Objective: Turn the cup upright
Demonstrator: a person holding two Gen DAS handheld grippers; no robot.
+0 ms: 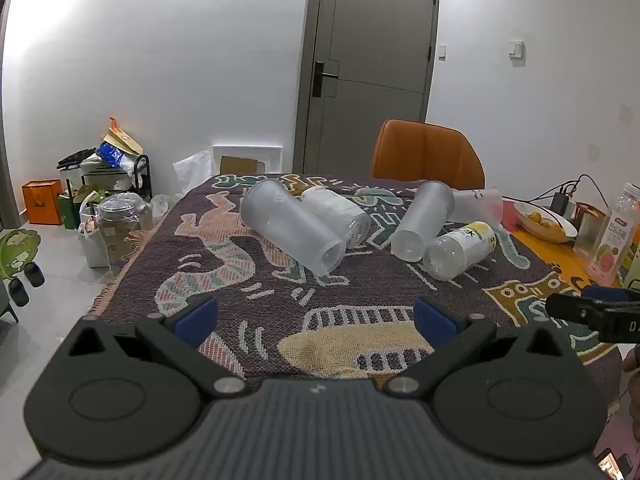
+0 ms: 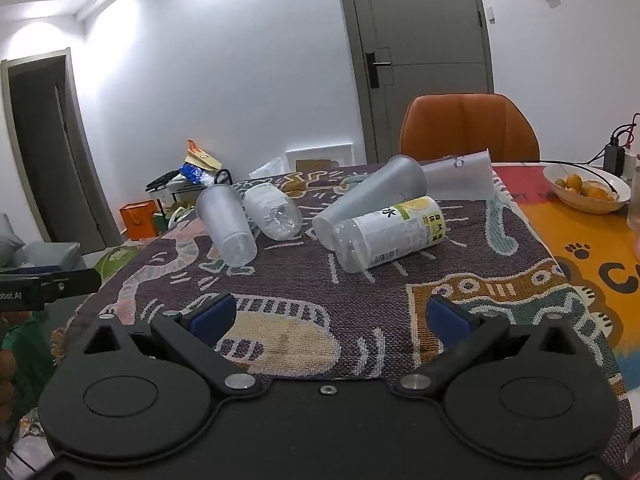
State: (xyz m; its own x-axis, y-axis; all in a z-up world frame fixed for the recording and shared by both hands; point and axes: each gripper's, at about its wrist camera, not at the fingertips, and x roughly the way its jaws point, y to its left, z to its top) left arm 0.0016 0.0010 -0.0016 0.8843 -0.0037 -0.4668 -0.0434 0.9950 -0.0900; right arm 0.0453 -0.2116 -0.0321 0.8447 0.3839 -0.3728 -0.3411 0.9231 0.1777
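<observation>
Several frosted plastic cups lie on their sides on a patterned cloth. The left cup (image 1: 292,226) (image 2: 228,220) lies beside a clear bottle (image 1: 340,212) (image 2: 272,212). A second cup (image 1: 420,220) (image 2: 368,200) leans by a yellow-labelled bottle (image 1: 460,250) (image 2: 392,232). A third cup (image 1: 478,204) (image 2: 456,180) lies behind them. My left gripper (image 1: 316,316) is open and empty, short of the cups. My right gripper (image 2: 330,316) is open and empty, also short of them; it also shows in the left wrist view (image 1: 596,312).
An orange chair (image 1: 426,152) (image 2: 468,128) stands behind the table. A bowl of oranges (image 1: 544,220) (image 2: 588,188), a juice bottle (image 1: 612,236) and cables sit at the right. Bags and boxes (image 1: 104,192) crowd the floor at the left.
</observation>
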